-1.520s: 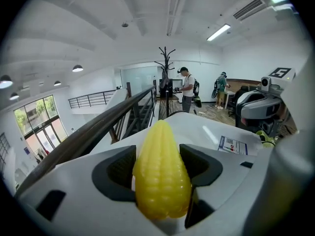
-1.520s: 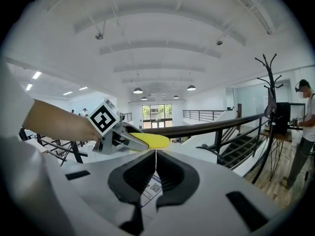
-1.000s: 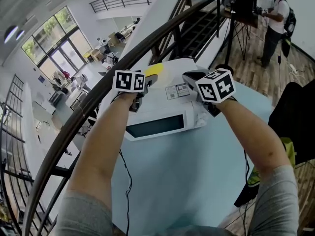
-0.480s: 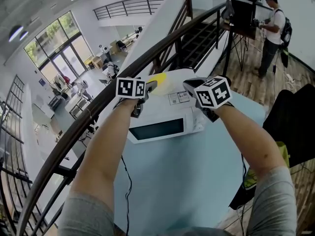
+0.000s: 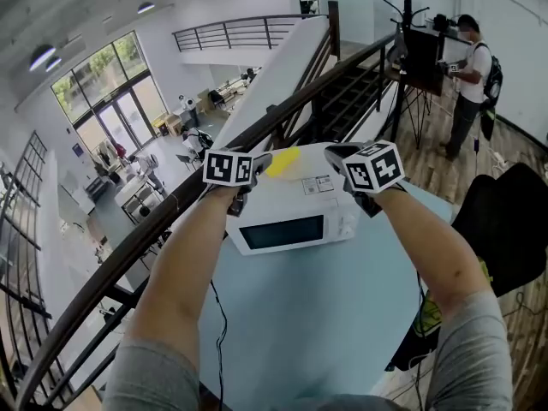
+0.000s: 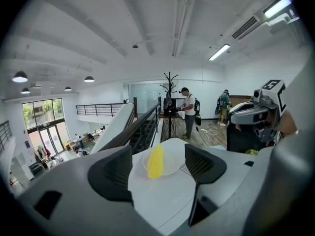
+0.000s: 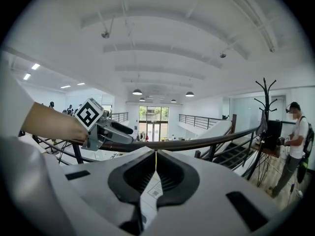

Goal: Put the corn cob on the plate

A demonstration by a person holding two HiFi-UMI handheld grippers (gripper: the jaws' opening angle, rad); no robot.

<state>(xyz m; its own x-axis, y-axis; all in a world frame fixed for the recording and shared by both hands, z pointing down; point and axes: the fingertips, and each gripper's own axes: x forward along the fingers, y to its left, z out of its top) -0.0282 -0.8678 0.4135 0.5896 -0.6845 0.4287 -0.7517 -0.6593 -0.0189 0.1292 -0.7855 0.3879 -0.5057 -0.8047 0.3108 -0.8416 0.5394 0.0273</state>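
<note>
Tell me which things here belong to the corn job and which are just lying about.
Part of the job:
- corn cob, already lying on the plate
- left tool, open, pointed at the corn

Just around:
- right tool, shut and empty
- microwave, which the plate sits on
- blue table
- handrail

One corn cob, one plate, one microwave.
</note>
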